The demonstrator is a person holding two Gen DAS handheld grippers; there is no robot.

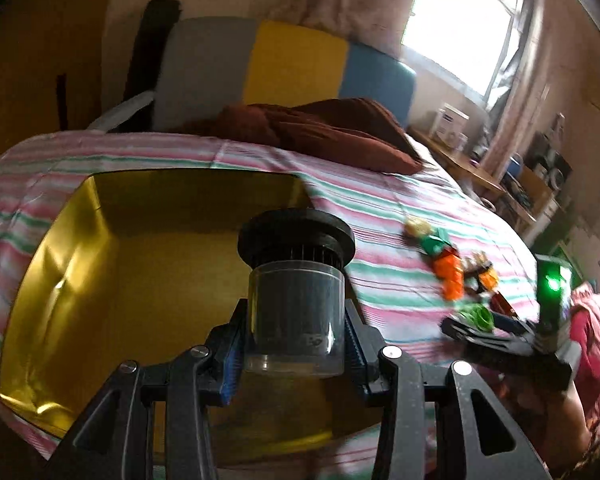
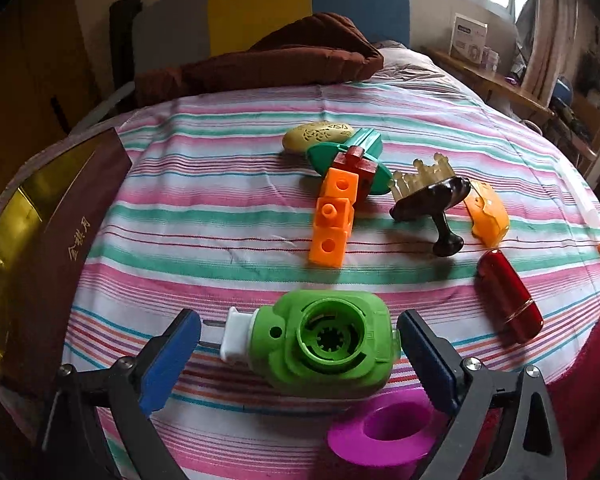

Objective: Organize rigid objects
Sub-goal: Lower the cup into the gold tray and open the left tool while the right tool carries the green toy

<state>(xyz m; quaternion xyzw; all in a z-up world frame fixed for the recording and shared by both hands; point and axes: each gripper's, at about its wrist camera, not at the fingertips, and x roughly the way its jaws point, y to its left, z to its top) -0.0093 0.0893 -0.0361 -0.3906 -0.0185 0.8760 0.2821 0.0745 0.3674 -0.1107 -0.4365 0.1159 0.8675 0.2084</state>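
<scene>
Filter cup carried over the box; green plug-in unit waiting between spread jaws

The left gripper (image 1: 296, 344) pinches a clear cup with a black pleated filter (image 1: 296, 280) low on its smooth wall, above the gold-lined box (image 1: 60, 264) at the bed's left edge; it may slip or tip. The right gripper (image 2: 300, 356) stands spread, unclosed, around the green plug-in unit (image 2: 324, 344) near the bed's front edge; closing could nudge the magenta ring (image 2: 384, 432), probably just beside one jaw.
</scene>
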